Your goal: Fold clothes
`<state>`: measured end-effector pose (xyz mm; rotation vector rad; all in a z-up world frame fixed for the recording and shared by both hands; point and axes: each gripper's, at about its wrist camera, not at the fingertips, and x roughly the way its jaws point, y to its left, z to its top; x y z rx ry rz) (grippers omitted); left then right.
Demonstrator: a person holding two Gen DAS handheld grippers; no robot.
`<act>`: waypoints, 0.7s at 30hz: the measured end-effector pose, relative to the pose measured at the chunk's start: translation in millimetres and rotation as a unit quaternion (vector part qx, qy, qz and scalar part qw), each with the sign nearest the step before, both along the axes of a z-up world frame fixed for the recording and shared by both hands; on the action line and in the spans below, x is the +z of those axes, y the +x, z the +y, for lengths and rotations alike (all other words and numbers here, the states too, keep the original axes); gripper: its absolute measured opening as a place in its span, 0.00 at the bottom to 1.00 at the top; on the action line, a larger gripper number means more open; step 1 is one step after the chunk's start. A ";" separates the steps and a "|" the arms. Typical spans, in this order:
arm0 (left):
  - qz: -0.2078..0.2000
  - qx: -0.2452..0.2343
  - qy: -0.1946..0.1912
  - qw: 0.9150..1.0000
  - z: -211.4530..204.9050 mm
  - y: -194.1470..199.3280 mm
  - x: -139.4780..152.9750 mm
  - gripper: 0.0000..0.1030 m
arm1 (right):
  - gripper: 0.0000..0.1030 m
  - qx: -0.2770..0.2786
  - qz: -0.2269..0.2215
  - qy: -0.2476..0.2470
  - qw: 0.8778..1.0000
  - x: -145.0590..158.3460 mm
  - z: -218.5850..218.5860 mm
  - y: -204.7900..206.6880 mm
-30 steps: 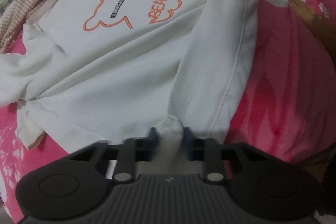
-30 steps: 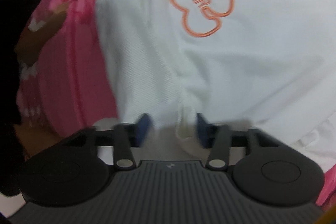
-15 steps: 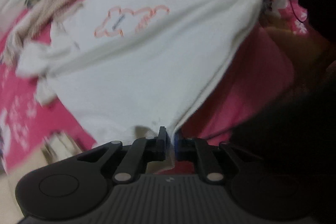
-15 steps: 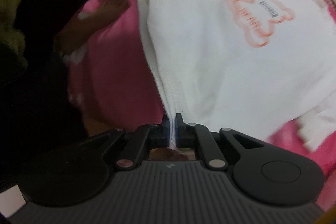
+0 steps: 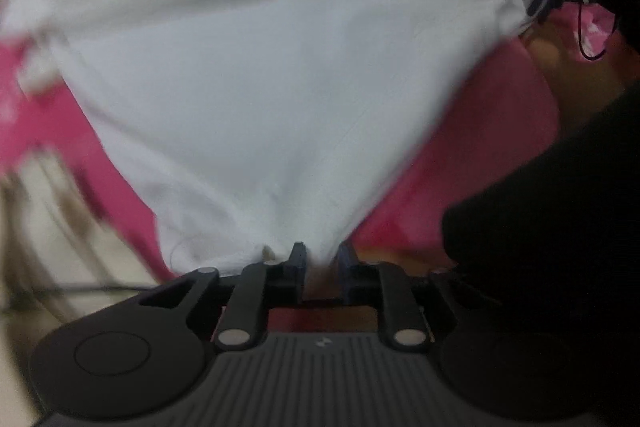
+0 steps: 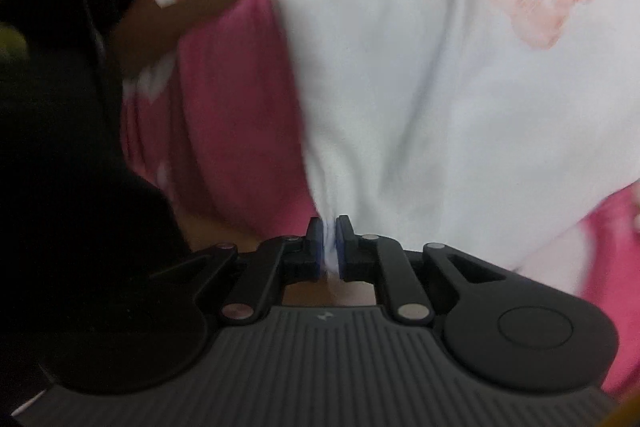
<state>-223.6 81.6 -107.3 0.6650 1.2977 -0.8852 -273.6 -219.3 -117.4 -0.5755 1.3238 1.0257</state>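
Pink floral bedding (image 5: pixel 472 147) underlies everything, blurred in both views. White sweatshirt (image 5: pixel 280 87) with an orange bear print spreads over it, lifted along one edge and stretched taut between both tools. Right gripper (image 6: pixel 329 239): pads pressed together on a pinched corner of the cloth. Left gripper (image 5: pixel 320 259): jaws have just been opening, a gap now between them, fabric bunched in that gap.
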 end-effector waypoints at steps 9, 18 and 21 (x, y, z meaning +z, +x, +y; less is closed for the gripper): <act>-0.031 0.129 -0.071 0.989 26.7 6.3 32.0 0.33 | 0.20 -0.136 0.004 0.079 0.987 40.5 -35.6 37.1; -0.068 0.234 -0.042 0.969 4.2 29.9 -3.4 0.35 | 0.38 -0.397 -0.082 0.131 0.905 32.7 -78.7 64.7; -0.063 0.280 -0.042 0.957 6.8 38.0 -13.0 0.30 | 0.38 -0.433 -0.080 0.143 0.887 20.2 -82.0 44.9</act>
